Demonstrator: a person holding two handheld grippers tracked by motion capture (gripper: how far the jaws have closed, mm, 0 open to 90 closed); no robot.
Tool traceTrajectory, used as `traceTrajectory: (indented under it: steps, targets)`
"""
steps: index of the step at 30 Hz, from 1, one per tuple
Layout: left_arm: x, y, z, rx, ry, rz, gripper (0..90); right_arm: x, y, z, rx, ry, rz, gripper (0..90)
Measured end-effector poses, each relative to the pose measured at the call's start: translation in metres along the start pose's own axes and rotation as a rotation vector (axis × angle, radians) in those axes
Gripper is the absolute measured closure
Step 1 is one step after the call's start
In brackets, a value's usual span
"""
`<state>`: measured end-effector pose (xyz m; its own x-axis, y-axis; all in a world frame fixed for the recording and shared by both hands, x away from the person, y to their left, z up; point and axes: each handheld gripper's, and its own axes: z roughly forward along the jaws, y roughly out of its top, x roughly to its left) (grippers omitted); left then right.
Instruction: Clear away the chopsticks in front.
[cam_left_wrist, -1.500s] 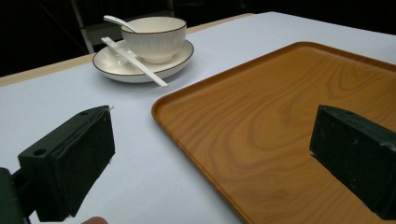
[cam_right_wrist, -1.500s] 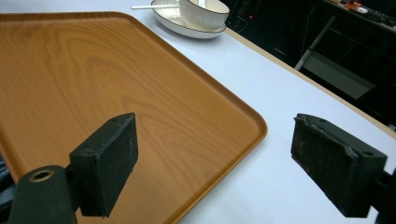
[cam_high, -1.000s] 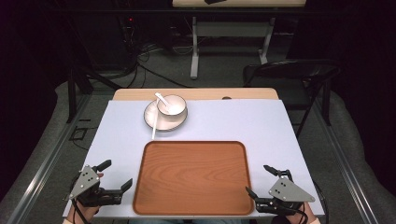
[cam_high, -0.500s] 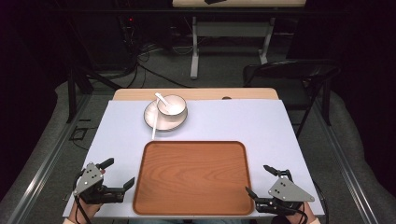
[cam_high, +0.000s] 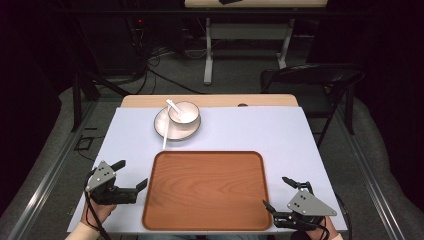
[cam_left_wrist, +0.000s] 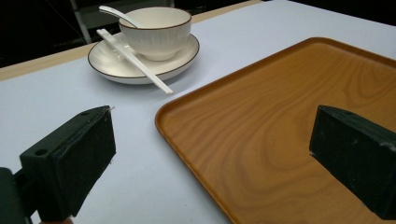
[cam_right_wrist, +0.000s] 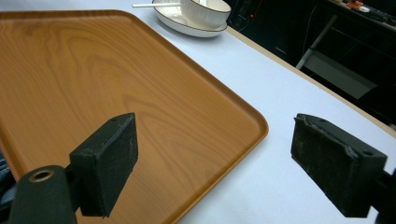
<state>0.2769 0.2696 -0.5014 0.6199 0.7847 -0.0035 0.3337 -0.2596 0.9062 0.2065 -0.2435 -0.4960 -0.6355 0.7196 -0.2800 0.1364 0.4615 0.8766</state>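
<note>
On the desk (cam_high: 300, 135), covered by a pale sheet, a wooden tray (cam_high: 205, 190) lies at the near middle, bare of anything. Left of it the left tool (cam_high: 131, 176) is held low over the sheet, its jaws spread wide and empty; in the left gripper view one jaw hangs above the sheet and the other above the tray's (cam_left_wrist: 289, 126) near left corner, so the tool (cam_left_wrist: 210, 163) straddles the tray's rim without touching it. Right of the tray the right tool (cam_high: 281, 193) sits near the desk's front edge, jaws likewise wide and holding nothing; in the right gripper view one jaw is over the tray (cam_right_wrist: 116, 84) and the other over the sheet beside the tray's near right corner, the tool (cam_right_wrist: 215, 163) again astride the rim. Beyond the tray's far left corner, apart from it, stands a white plate (cam_high: 165, 129) bearing a bowl (cam_high: 184, 113) with a spoon (cam_high: 173, 105) resting in it. White chopsticks (cam_high: 165, 133) lie across the plate's left part, their near ends jutting over the rim toward the tray. Past the desk's far right stands a dark chair (cam_high: 310, 80)
</note>
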Motion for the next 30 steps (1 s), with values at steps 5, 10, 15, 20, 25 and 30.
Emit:
traceTrajectory:
  steps: [5, 10, 15, 20, 25, 30]
  targets:
    - [0.006, 0.006, 0.006, 0.02, -0.001, -0.012, 0.3, 0.0, 0.0, 0.0, -0.001, 0.0, 0.0, 14.2]
    - [0.013, 0.016, 0.017, 0.056, 0.0, -0.025, 0.3, 0.0, 0.0, 0.0, -0.001, 0.0, 0.001, 14.2]
    - [0.023, 0.026, 0.026, 0.078, 0.002, -0.043, 0.3, 0.0, 0.0, 0.0, 0.0, 0.0, 0.0, 14.2]
    - [0.033, 0.037, 0.037, 0.108, 0.009, -0.063, 0.2, 0.0, 0.0, 0.0, -0.001, -0.001, 0.0, 14.2]
    - [0.045, 0.05, 0.051, 0.134, 0.014, -0.08, 0.0, 0.0, 0.0, 0.0, -0.001, -0.001, 0.0, 14.2]
    - [0.053, 0.063, 0.067, 0.154, 0.018, -0.078, 0.0, 0.0, 0.0, 0.0, -0.001, 0.0, 0.0, 14.2]
